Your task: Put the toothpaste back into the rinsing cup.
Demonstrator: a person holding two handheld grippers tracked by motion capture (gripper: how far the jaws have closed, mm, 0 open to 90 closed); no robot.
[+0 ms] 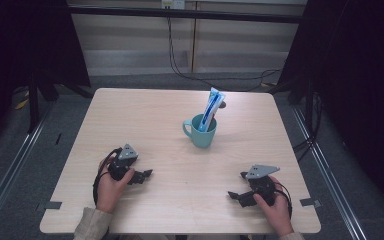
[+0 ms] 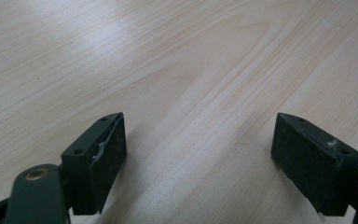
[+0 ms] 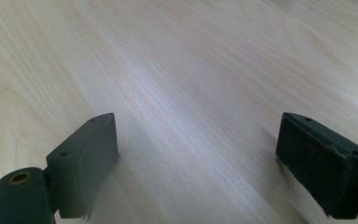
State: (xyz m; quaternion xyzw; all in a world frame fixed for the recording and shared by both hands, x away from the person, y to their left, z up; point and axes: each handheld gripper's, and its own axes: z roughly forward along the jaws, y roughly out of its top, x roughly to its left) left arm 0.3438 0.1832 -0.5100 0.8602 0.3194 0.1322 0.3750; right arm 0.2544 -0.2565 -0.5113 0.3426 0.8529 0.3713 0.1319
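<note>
- My left gripper (image 1: 145,175) sits low on the table (image 1: 145,115), jaws spread wide, holding nothing.
- My right gripper (image 1: 236,195) is the same: jaws wide apart, only bare wood between them.
- The teal mug (image 1: 200,132) stands well ahead of both sets of fingers, between them, with the toothpaste tube (image 1: 212,107) leaning inside it.
- Nothing blocks the way to it.

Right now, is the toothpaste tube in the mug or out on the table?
In. The toothpaste tube stands in the teal mug, leaning right, its upper half sticking above the rim.
</note>
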